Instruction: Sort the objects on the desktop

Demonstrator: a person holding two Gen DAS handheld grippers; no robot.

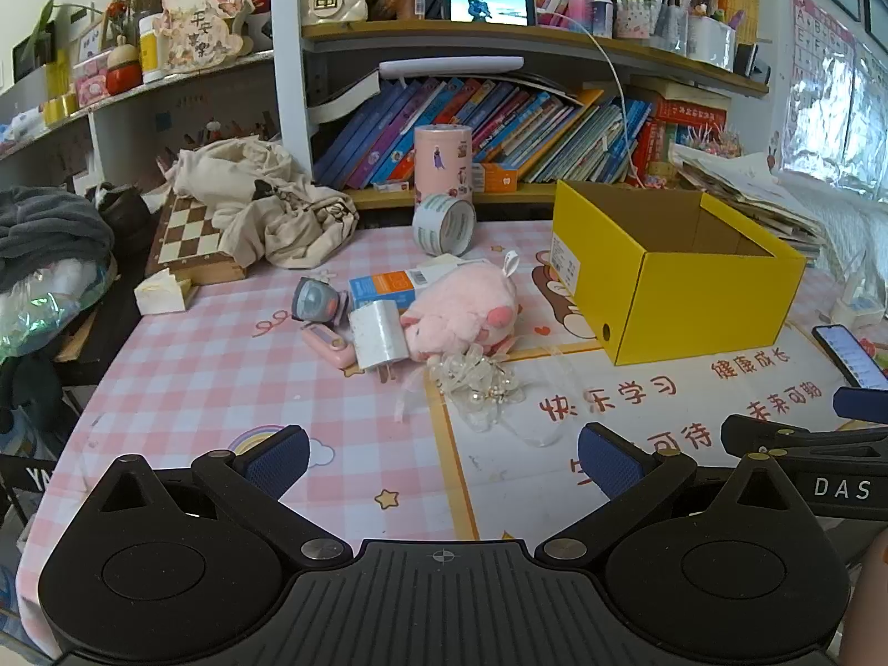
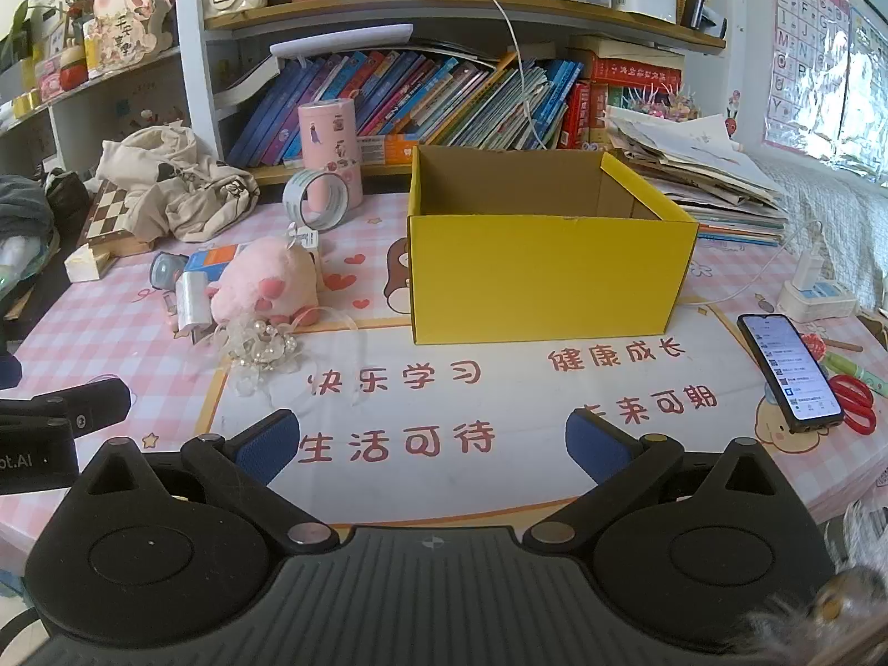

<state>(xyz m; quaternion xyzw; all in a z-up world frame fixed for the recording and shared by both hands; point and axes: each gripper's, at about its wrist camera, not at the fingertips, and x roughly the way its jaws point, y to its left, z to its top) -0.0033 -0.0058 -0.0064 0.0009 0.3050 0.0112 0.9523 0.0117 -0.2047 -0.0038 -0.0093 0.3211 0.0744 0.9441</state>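
An open yellow cardboard box [image 1: 699,299] [image 2: 549,277] stands on the desk and looks empty. Left of it lies a cluster: a pink plush pig [image 1: 460,311] [image 2: 266,283], a white charger plug [image 1: 377,336] [image 2: 191,299], a blue-orange carton [image 1: 388,286] [image 2: 213,258], a small grey-blue gadget [image 1: 313,299], a pink flat case [image 1: 327,344], and a pearl-and-ribbon hair piece [image 1: 477,383] [image 2: 261,347]. A tape roll [image 1: 444,223] [image 2: 315,200] leans on a pink cylinder tin [image 1: 442,158] [image 2: 330,139]. My left gripper [image 1: 441,460] is open and empty, short of the hair piece. My right gripper [image 2: 430,441] is open and empty before the box.
A smartphone [image 2: 788,369] and red scissors [image 2: 857,402] lie at the right. A charger block with cable [image 2: 816,288] sits behind them. A chessboard [image 1: 188,238] and crumpled cloth bag [image 1: 266,205] are at the back left. Bookshelves line the back, a paper stack [image 2: 699,172] sits back right.
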